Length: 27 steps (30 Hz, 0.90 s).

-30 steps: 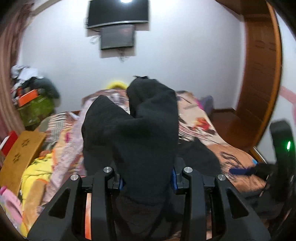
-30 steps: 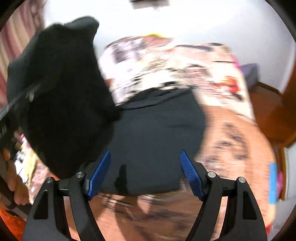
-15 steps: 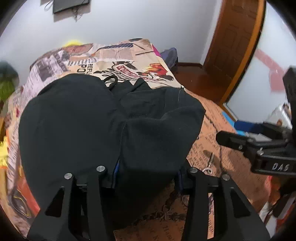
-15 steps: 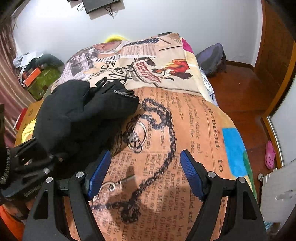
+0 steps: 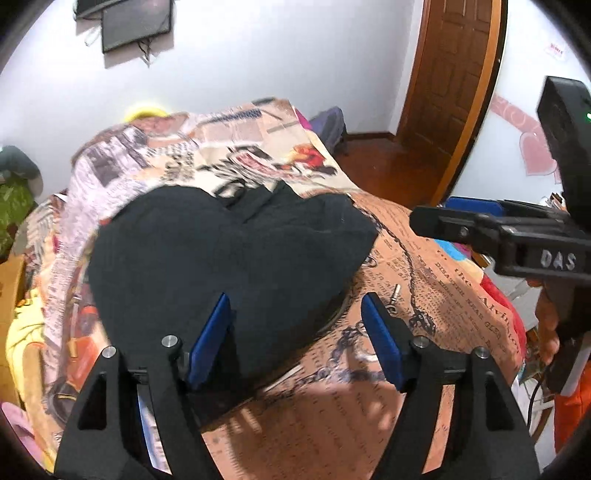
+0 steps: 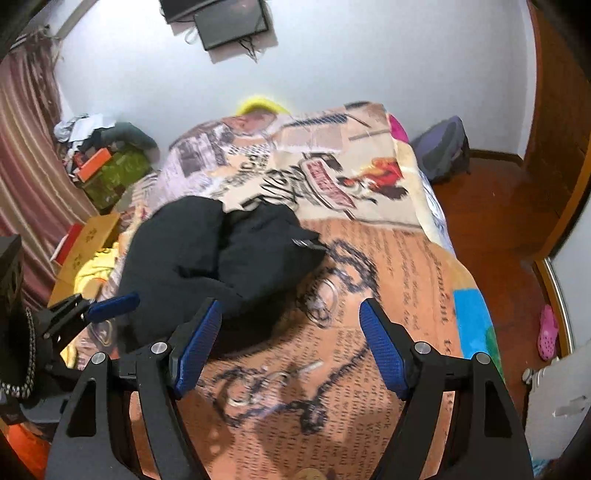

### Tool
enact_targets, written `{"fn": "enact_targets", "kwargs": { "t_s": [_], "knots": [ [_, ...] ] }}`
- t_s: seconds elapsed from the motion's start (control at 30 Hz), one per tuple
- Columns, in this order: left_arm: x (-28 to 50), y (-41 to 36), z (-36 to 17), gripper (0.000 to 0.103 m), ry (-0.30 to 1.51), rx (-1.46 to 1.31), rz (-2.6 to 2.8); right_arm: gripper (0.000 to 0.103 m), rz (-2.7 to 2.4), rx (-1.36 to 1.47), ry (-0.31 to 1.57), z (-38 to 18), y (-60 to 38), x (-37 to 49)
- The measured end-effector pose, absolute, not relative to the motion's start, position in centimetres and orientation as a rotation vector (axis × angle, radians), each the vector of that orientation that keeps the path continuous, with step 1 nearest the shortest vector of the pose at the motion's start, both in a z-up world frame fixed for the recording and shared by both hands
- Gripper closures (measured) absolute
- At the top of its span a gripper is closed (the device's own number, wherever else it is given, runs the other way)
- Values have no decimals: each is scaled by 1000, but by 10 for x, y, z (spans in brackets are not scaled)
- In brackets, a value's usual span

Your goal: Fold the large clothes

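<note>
A black garment [image 5: 229,254] lies in a bunched heap on the printed bedspread [image 5: 436,280]; it also shows in the right wrist view [image 6: 221,258]. My left gripper [image 5: 295,336] is open and empty, just in front of the heap's near edge. My right gripper [image 6: 291,347] is open and empty, above the bedspread [image 6: 388,280] to the right of the garment. The right gripper shows at the right of the left wrist view [image 5: 491,225], and the left gripper at the left of the right wrist view [image 6: 99,306].
The bed fills the middle of the room. A wooden door [image 5: 454,85] and wood floor [image 6: 495,221] lie to the right. A purple backpack [image 6: 443,147] stands by the far wall. Boxes and clutter [image 6: 103,173] sit left of the bed. A screen [image 6: 229,22] hangs on the wall.
My left gripper opened and let go of the black garment, which now lies on the bed. Both grippers have drawn back a little towards the foot of the bed.
</note>
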<state>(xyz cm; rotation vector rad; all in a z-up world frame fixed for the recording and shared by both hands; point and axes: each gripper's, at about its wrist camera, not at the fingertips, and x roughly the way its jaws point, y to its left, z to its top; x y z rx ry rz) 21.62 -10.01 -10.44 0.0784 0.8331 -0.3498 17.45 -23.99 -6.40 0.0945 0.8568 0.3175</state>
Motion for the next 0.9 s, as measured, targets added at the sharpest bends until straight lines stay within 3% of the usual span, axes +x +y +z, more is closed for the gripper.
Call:
{"fn": "enact_targets", "kwargs": {
  "t_s": [0.1,0.2,0.7,0.8,0.9],
  "knots": [
    [207,-77,-90,30,776,69,-307,29,358,94,850,-60,-222,179],
    [209,-53,-84,20,746,46,-257,29,394,90,847,-60,-203,183],
    [237,-6,-161,19,908,-120,-130,29,332,31,989,-126,-190,205],
    [231,-5,-169,19,899,-166,-113,22,325,-12,989,-135,-193,197],
    [227,-10,-167,19,886,-140,-96,22,347,3,1002,-134,-198,195]
  ]
}}
